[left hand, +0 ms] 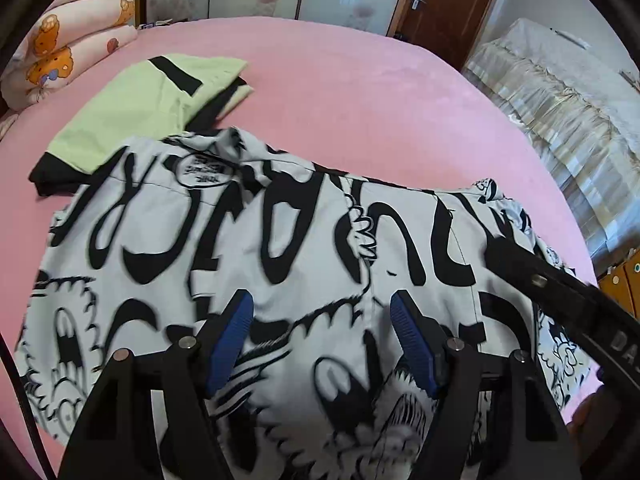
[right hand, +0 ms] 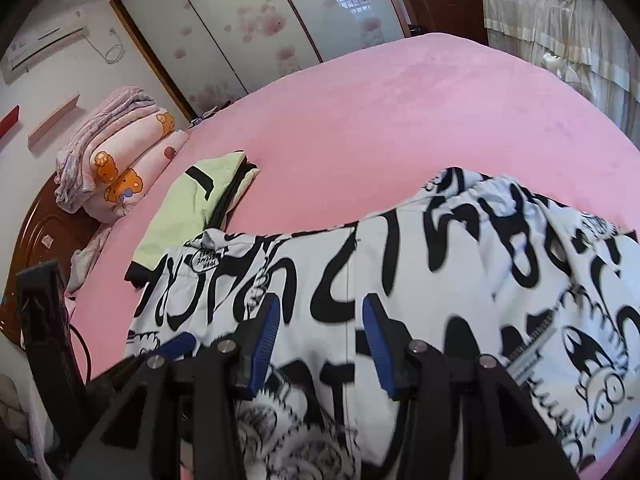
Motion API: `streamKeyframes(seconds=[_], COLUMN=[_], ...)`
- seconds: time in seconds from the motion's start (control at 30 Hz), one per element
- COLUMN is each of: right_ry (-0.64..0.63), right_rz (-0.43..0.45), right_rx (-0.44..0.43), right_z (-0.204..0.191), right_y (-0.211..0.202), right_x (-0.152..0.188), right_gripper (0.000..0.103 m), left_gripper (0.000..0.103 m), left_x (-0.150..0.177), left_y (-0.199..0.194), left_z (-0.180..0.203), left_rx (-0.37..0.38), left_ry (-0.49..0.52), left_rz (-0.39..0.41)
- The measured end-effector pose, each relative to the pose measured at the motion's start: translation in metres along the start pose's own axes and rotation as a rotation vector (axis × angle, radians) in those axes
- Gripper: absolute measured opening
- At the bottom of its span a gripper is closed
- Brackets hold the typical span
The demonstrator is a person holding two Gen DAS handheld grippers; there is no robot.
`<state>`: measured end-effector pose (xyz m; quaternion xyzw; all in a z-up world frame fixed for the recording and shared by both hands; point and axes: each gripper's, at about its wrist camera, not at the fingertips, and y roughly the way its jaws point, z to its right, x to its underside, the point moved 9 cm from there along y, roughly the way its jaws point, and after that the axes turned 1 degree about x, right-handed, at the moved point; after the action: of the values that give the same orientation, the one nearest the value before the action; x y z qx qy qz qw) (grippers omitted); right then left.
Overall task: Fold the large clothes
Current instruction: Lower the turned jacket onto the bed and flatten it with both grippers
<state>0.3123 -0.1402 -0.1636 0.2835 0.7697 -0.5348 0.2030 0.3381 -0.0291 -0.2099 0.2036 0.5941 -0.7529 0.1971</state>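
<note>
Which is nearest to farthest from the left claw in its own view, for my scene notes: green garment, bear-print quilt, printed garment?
1. Printed garment, directly beneath the left claw.
2. Green garment, beyond, upper left.
3. Bear-print quilt, far left corner.

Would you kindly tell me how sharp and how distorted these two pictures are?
Left wrist view: printed garment smeared by motion blur, pink bed bowed by fisheye. Right wrist view: the print softly blurred, wardrobe doors curved, corners black.

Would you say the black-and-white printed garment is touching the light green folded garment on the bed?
Touching. In the left wrist view, the printed garment's far left corner lies over the near edge of the green garment, with no pink bed showing between; the right wrist view agrees.
</note>
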Motion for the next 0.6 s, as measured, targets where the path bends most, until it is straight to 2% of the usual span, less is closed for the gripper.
streamKeyframes(seconds=[0.1, 0.2, 0.4, 0.5, 0.6], right_ry=[0.002, 0.003, 0.007, -0.005, -0.014], right_rz=[-0.036, -0.067, -0.048, -0.059, -0.074], right_rx=[0.014, 0.076, 0.170, 0.204, 0.232], right_z=[0.006, 0.026, 0.068, 0.078, 0.082], right_y=[0.019, 0.031, 0.013, 0.005, 0.002], right_x=[0.002, 0.011, 0.033, 0.054, 0.073], right_gripper=[0.043, 0.041, 0.038, 0.038, 0.039], left_gripper=[0.070, 0.072, 0.084, 0.084, 0.090], left_x=[0.006, 0.012, 0.029, 0.039, 0.046], left_y=[0.016, 0.021, 0.022, 0.021, 0.022], left_z=[0.003, 0.002, -0.012, -0.016, -0.020], left_rx=[-0.028, -0.046, -0.058, -0.044, -0.064], left_ry=[0.028, 0.056, 0.065, 0.050, 0.043], left_rz=[-0.020, -0.021, -0.051, -0.050, -0.051])
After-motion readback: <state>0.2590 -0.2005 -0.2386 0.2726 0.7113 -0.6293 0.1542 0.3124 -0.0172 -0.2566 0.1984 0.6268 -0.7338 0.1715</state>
